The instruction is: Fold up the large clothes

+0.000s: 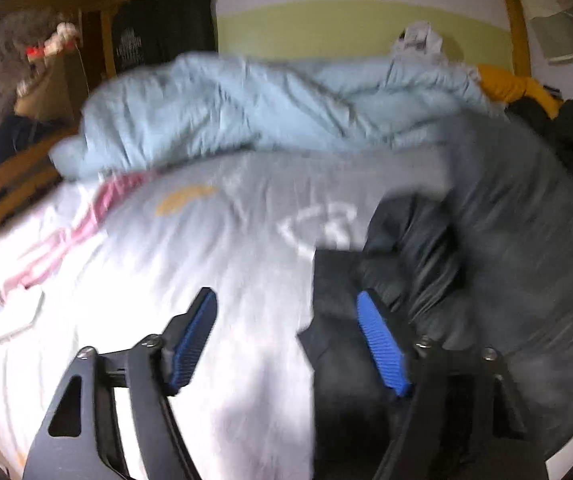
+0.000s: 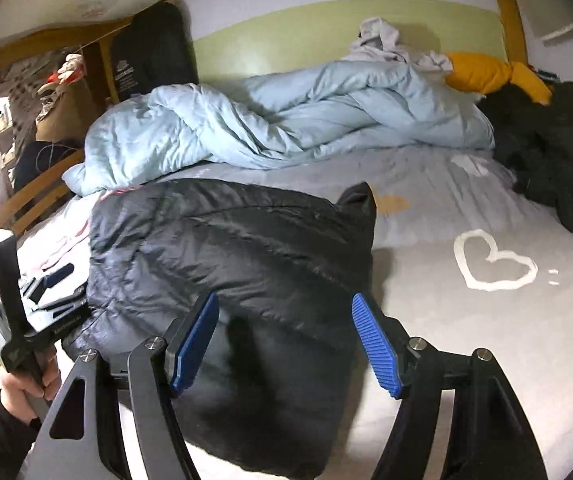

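Observation:
A black puffer jacket (image 2: 238, 264) lies folded in a thick bundle on the grey bed sheet (image 2: 466, 320). In the left wrist view the jacket (image 1: 486, 260) fills the right side, blurred. My right gripper (image 2: 286, 304) is open and empty, just above the jacket's near edge. My left gripper (image 1: 286, 300) is open and empty, its right finger (image 1: 382, 344) over the jacket's edge and its left finger over the sheet. The left gripper also shows at the left edge of the right wrist view (image 2: 46, 284), held in a hand beside the jacket.
A crumpled light blue duvet (image 2: 286, 120) lies across the back of the bed. A dark garment pile (image 2: 554, 152) and a yellow cloth (image 2: 494, 72) sit at the back right. A white heart print (image 2: 490, 260) marks the sheet. A wooden bed frame (image 2: 34, 196) runs along the left.

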`<state>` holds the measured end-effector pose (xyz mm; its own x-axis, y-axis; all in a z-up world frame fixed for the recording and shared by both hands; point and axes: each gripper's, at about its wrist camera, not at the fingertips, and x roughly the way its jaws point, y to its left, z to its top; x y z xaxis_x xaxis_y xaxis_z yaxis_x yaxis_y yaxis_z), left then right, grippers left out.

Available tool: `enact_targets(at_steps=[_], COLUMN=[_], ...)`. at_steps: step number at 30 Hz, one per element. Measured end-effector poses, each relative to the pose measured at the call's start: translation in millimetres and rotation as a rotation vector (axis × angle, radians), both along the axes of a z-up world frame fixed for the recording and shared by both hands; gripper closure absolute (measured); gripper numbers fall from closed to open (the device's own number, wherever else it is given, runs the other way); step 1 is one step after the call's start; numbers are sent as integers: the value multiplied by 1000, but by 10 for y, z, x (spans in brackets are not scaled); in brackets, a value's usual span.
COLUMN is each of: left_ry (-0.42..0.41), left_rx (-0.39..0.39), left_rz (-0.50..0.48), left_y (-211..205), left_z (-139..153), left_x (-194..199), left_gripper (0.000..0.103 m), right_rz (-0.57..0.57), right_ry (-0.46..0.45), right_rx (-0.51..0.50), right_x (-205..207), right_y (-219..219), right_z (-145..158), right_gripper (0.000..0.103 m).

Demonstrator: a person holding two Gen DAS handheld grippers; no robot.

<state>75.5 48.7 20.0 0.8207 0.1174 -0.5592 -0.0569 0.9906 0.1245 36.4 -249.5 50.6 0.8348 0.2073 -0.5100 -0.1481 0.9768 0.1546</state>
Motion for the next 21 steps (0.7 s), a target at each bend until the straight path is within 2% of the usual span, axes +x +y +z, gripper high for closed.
enact_targets(at_steps=[3, 6, 8, 10, 11, 13, 15, 18, 20, 21], left_ry=[-8, -93, -156, -186, -165, -68, -13, 119, 214, 252], left_rx=[-160, -246, -260, -257, -248, -229, -247, -268, -361, -425], left_rz=[-53, -129, -197, -250, -263, -304, -331, -306, -301, -310], left_y=[200, 243, 180, 62, -13, -214, -355, -452, -436, -419], left_z=[-10, 187, 366, 537, 597, 649, 626, 490, 347, 288], left_x=[-85, -238, -369, -479, -489, -439, -364, -56, 162, 240], left_gripper=[35, 35, 30, 14, 10, 4, 0, 0, 0, 9], right_rz=[13, 47, 62, 63, 64, 72, 77, 89, 104, 114], right_ry=[31, 92, 114, 111, 108, 104, 102, 102, 96, 94], right_rx=[15, 71, 98, 82, 73, 62, 57, 36, 18, 6], right_x=[70, 181, 232, 245, 242, 231, 223, 206, 175, 160], right_y=[-14, -14, 4, 46, 63, 95, 129, 187, 234, 258], right_z=[-57, -202, -283, -305, -309, -313, -327, -327, -306, -299], right_gripper=[32, 32, 31, 31, 31, 30, 30, 30, 30, 30])
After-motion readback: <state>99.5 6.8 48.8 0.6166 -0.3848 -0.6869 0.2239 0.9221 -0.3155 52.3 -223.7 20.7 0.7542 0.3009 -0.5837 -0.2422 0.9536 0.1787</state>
